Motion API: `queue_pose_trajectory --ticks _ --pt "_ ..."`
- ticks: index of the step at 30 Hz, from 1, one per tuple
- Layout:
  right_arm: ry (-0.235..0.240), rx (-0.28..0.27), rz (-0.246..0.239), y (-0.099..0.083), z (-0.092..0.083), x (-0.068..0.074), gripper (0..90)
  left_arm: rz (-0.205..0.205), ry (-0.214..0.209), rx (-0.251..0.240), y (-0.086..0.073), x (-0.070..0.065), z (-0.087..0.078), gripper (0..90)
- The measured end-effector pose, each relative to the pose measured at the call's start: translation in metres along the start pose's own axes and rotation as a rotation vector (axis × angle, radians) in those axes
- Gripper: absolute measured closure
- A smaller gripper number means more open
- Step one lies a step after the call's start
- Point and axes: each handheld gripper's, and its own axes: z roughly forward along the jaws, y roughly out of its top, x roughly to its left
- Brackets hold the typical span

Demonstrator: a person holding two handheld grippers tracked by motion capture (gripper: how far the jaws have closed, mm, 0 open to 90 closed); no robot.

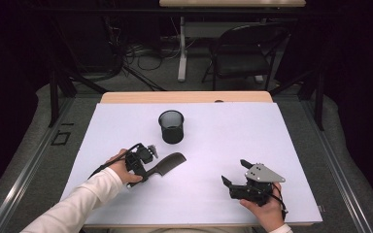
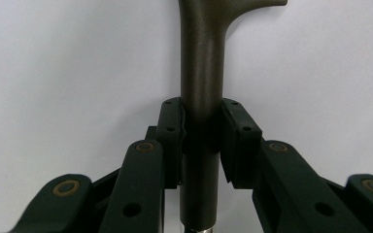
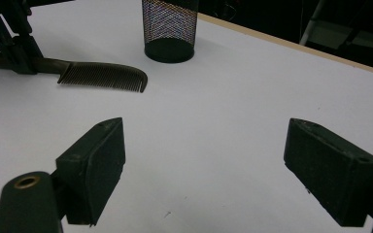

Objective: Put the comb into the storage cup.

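Note:
A dark comb [image 1: 167, 164] lies on the white table sheet [image 1: 223, 145], left of centre. My left gripper [image 1: 148, 171] is shut on the comb's handle [image 2: 201, 87], both pads pressing its sides. The toothed end [image 3: 104, 76] points away from that gripper, toward the table's middle. A black mesh cup [image 1: 171, 126] stands upright just beyond the comb. My right gripper [image 1: 237, 172] rests at the front right with its jaws wide open and nothing between the pads [image 3: 94, 160].
Bare white sheet stretches between the two grippers and to the right of the cup [image 3: 169, 29]. Beyond the table's far wooden edge [image 1: 184, 96] stand a folding chair [image 1: 243, 53] and a desk leg [image 1: 182, 48] on the floor.

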Motion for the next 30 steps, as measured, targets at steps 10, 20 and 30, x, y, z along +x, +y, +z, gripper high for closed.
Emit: queue_pose_trajectory --ticks 10,20,30 --pt "0.002 0.002 -0.001 0.000 0.000 0.000 15.0 -0.026 -0.005 -0.020 -0.001 0.002 -0.004 72.5" --pt "0.001 0.001 -0.001 0.000 0.000 0.000 15.0 -0.018 -0.023 -0.053 -0.003 0.000 -0.010 72.5" --pt "0.004 0.001 0.001 0.000 0.001 0.000 15.0 -0.019 -0.029 -0.079 -0.004 -0.001 -0.015 72.5"
